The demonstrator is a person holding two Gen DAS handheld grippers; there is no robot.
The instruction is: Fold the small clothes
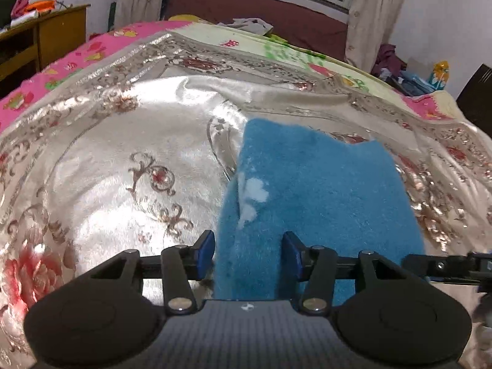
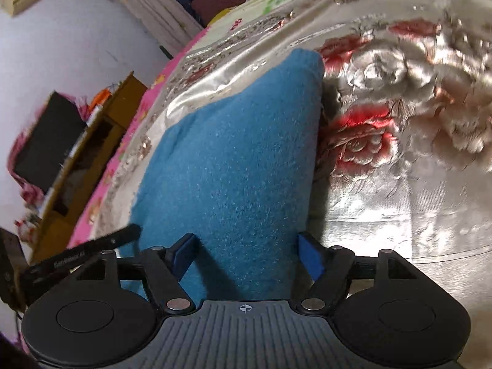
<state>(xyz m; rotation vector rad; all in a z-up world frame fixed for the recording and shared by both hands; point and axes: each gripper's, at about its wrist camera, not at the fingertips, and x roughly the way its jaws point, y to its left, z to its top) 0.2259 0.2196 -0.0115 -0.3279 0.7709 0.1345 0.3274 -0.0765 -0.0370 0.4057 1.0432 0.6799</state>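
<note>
A small blue fuzzy garment (image 1: 319,190) with a white patch lies on a shiny floral bedspread (image 1: 123,160). My left gripper (image 1: 248,250) is open, its blue pads on either side of the garment's near left edge. In the right wrist view the same blue garment (image 2: 233,160) stretches away from my right gripper (image 2: 246,255), which is open with the cloth's near end between its pads. The other gripper's black body (image 2: 80,252) shows at the left of that view.
The silver bedspread (image 2: 384,200) lies over a pink cartoon sheet (image 1: 61,64). A wooden cabinet (image 1: 46,37) stands to the left of the bed. A dark red headboard (image 1: 246,9), curtains and a window are at the far end. Clutter (image 1: 409,77) sits at the far right.
</note>
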